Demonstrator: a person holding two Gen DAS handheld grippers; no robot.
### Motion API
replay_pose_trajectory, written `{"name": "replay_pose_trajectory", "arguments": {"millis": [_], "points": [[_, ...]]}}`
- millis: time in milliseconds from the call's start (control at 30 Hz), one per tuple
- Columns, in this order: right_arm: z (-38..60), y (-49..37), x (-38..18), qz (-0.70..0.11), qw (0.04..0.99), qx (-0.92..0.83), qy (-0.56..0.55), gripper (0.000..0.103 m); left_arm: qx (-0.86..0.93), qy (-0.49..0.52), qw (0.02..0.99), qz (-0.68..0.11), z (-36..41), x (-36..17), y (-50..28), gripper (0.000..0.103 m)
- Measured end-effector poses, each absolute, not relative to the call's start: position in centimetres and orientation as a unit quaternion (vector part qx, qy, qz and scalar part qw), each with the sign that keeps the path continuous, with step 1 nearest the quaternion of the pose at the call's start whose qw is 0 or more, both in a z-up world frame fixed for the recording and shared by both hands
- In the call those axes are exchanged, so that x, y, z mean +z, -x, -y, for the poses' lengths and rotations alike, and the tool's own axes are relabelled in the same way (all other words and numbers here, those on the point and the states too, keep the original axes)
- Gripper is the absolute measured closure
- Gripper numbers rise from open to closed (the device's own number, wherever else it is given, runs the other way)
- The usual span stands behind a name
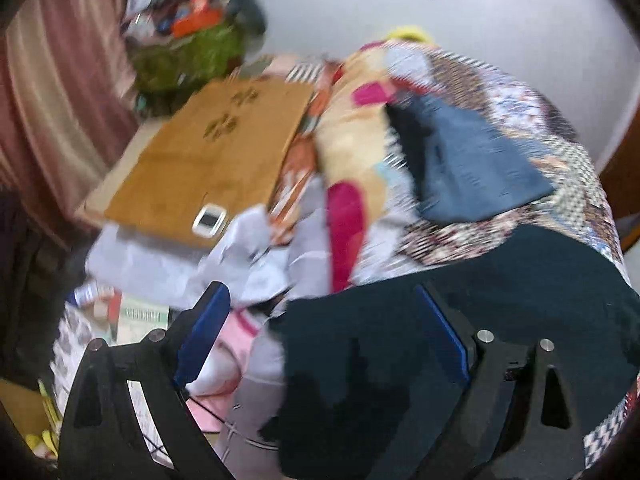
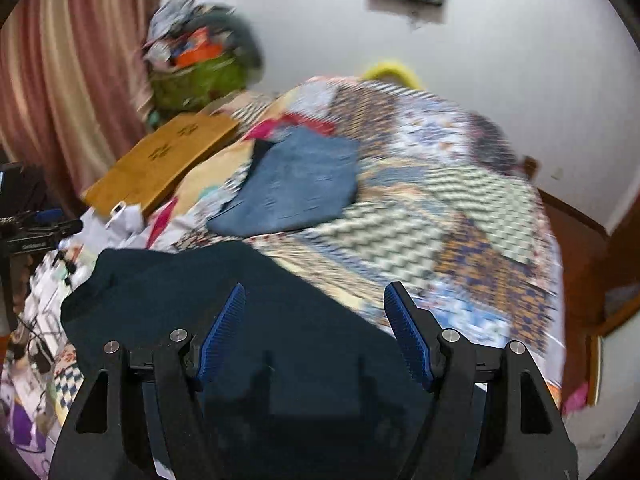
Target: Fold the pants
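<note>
Dark navy pants (image 1: pixel 500 280) lie bunched on the near edge of a patchwork bed cover (image 1: pixel 560 152). My left gripper (image 1: pixel 320 292) stands wide open above their left end, and its blue pads (image 1: pixel 204 332) press on nothing. In the right wrist view the same pants (image 2: pixel 180 280) spread under my right gripper (image 2: pixel 315 286). It is open too, and the cloth lies below its fingers, not pinched. A folded blue garment (image 1: pixel 480 168) rests farther back on the bed, and the right wrist view shows this garment (image 2: pixel 296 184) as well. Both views are blurred by motion.
A flat cardboard box (image 1: pixel 208 160) with a white phone (image 1: pixel 209 220) on it lies left of the bed, by loose pale clothes (image 1: pixel 160 264). A stuffed green bag (image 1: pixel 192 56) and pink curtain (image 1: pixel 52 92) stand behind. Cluttered floor items (image 2: pixel 44 320) sit at the left.
</note>
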State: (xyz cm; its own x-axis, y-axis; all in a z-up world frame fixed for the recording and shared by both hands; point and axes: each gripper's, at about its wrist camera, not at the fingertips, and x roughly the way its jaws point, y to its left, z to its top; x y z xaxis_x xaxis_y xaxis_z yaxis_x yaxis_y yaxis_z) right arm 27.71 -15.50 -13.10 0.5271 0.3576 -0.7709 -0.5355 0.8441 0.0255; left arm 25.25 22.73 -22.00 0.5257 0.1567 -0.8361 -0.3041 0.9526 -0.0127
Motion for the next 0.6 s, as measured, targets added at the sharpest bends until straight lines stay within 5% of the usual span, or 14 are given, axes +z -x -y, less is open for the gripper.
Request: {"name": "replay_pose_trajectory", "arguments": {"millis": [300, 533, 600], "points": [[7.2, -32.9, -17.4, -0.484, 0.804, 0.311, 0.152, 0.034, 0.108, 0.163, 0.819, -0.540, -26.8, -30.0, -26.8, 0.017], [2.8, -35.8, -21.8, -0.544, 0.755, 0.339, 0.139, 0.037, 0.046, 0.215, 0.794, -0.567, -25.6, -32.9, -28.5, 0.054], [2.3, -36.3, -23.0, -0.557, 0.747, 0.334, 0.143, 0.047, 0.033, 0.214, 0.797, -0.565, -25.3, -32.5, -28.5, 0.065]]}}
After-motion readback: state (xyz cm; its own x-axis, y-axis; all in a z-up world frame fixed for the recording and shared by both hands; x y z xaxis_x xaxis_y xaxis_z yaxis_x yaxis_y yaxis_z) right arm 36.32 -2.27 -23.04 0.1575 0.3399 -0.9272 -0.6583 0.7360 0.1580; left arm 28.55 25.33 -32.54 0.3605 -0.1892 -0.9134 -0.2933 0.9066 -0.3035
